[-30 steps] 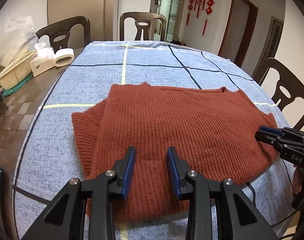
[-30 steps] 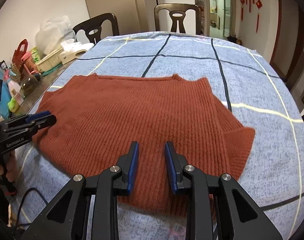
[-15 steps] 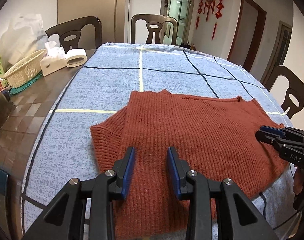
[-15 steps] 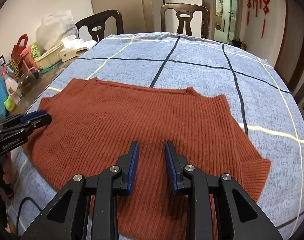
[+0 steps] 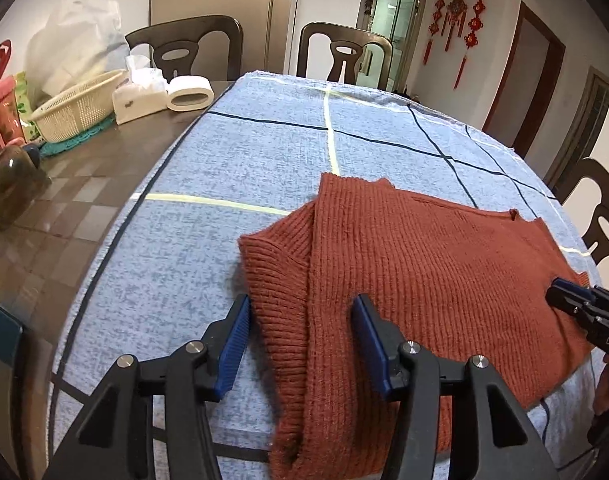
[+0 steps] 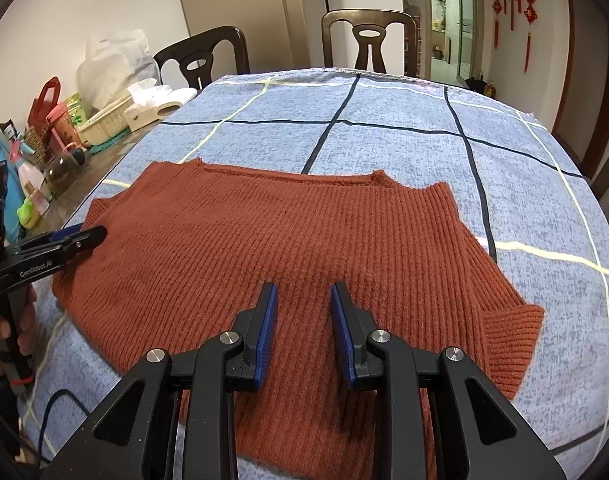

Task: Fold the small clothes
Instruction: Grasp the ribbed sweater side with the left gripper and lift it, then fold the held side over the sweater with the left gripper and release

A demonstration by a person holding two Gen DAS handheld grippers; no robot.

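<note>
A rust-red knit sweater (image 5: 424, 280) lies spread flat on the blue checked tablecloth (image 5: 232, 168), neckline at the far side. My left gripper (image 5: 302, 312) hovers over the sweater's left sleeve (image 5: 272, 272). Its jaws are opening, the blue pads (image 5: 234, 336) wide apart and clear of the knit. My right gripper (image 6: 304, 294) hangs over the middle of the sweater (image 6: 284, 232) near the hem, jaws a little apart with nothing between them. Each gripper shows at the edge of the other's view: the right gripper (image 5: 560, 294) and the left gripper (image 6: 96, 234).
On the bare table (image 5: 64, 208) left of the cloth stand a wicker basket (image 5: 76, 110), a tissue box (image 5: 138, 96), a white roll (image 5: 190, 94) and bottles (image 6: 60, 164). Dark chairs (image 5: 344, 52) ring the table. A hand (image 6: 8, 320) grips the left gripper's handle.
My left gripper has slid left from the sweater's body to its left sleeve, and its jaws have spread wider. The right gripper has hardly moved and keeps the same gap.
</note>
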